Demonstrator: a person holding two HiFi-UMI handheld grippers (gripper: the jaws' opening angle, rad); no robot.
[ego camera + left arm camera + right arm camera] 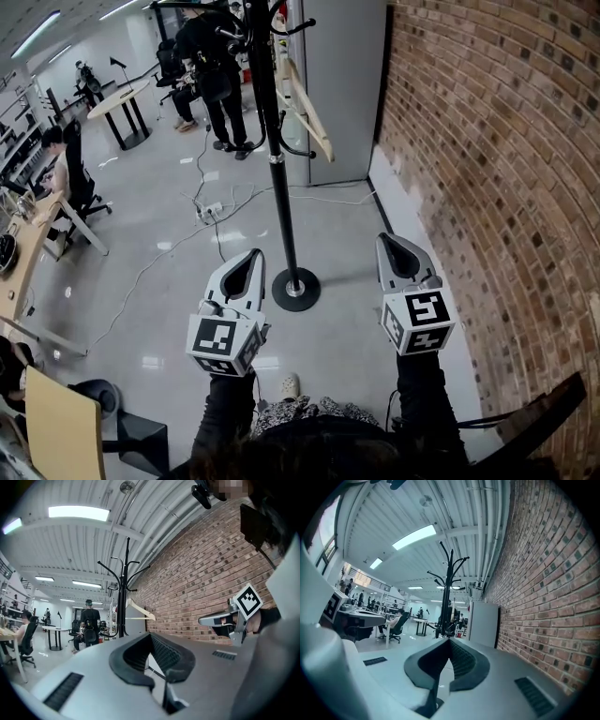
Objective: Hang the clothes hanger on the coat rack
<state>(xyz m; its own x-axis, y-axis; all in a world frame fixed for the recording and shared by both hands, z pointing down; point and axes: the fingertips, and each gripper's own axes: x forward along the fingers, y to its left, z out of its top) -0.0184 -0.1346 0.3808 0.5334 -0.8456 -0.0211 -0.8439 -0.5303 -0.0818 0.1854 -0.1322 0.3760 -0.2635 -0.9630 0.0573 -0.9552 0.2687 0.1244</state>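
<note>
Beside a rough red brick wall (487, 141), the wooden hanger (312, 111) already hangs from one of the hooks of the coat rack (278, 187), so the job looks finished, with nothing left but to step away. The left gripper (253, 255) and the right gripper (386, 240) both point level toward the rack, well short of it, each with its jaws pressed together on nothing. The hanger is pale, smooth timber with sloping shoulders and a straight crossbar, and it sits just beside the pole. The rack is a slim black metal pole with curved hooks near the top. It stands on a round, flat base (295, 289) on a glossy grey floor (169, 225) that mirrors the ceiling lights. Each gripper is matte grey plastic with ribbed dark pads and a cube of black-and-white square markers.
</note>
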